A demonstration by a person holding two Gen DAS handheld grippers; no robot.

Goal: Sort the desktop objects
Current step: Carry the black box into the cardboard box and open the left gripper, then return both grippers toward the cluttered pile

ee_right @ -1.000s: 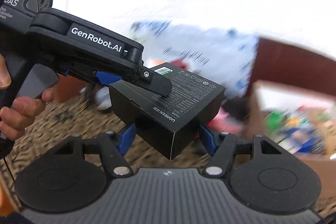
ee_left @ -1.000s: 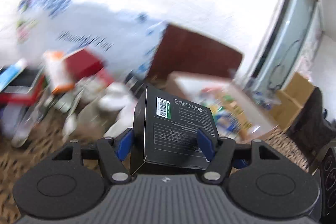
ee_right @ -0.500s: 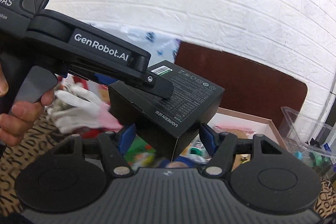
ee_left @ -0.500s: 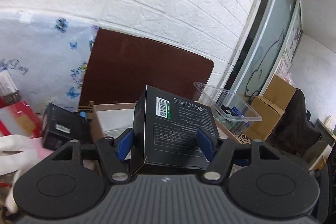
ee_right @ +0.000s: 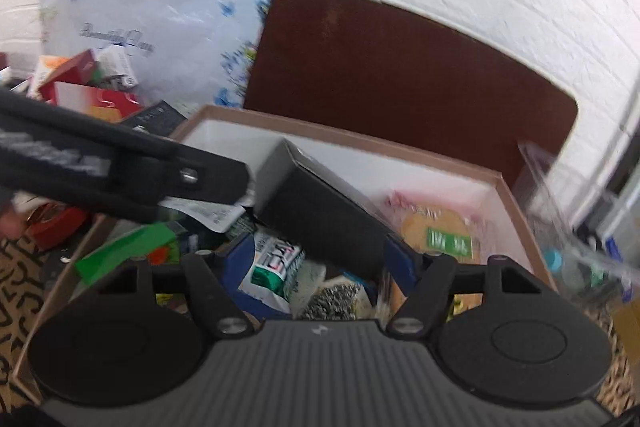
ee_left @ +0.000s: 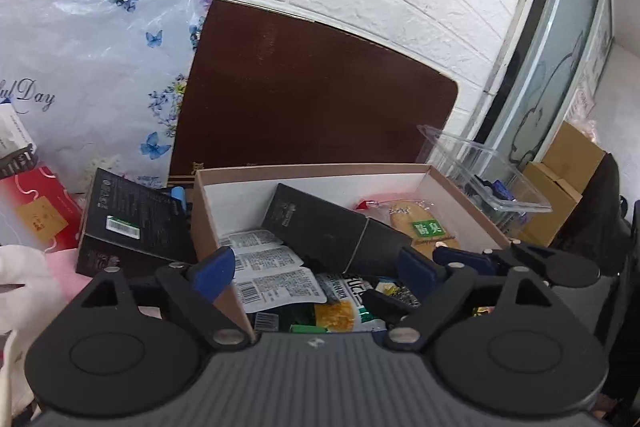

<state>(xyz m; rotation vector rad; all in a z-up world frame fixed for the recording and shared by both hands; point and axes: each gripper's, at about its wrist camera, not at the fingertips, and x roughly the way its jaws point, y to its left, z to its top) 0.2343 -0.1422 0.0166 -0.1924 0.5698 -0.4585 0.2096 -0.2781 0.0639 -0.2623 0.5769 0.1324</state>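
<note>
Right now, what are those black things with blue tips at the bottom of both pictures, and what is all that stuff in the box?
Those are two tools a person holds, one in each hand. Each hand-held gripper has two fingers with blue pads and a small camera looking forward along them, so each picture comes from one tool. The left hand-held gripper and the right hand-held gripper both have their fingers spread and hold nothing. Under them is a cardboard box full of bits: a long black box lying slanted on top, a wrapped biscuit with a green label, and white printed packets. Another black box leans outside it. A brown board stands behind.
</note>
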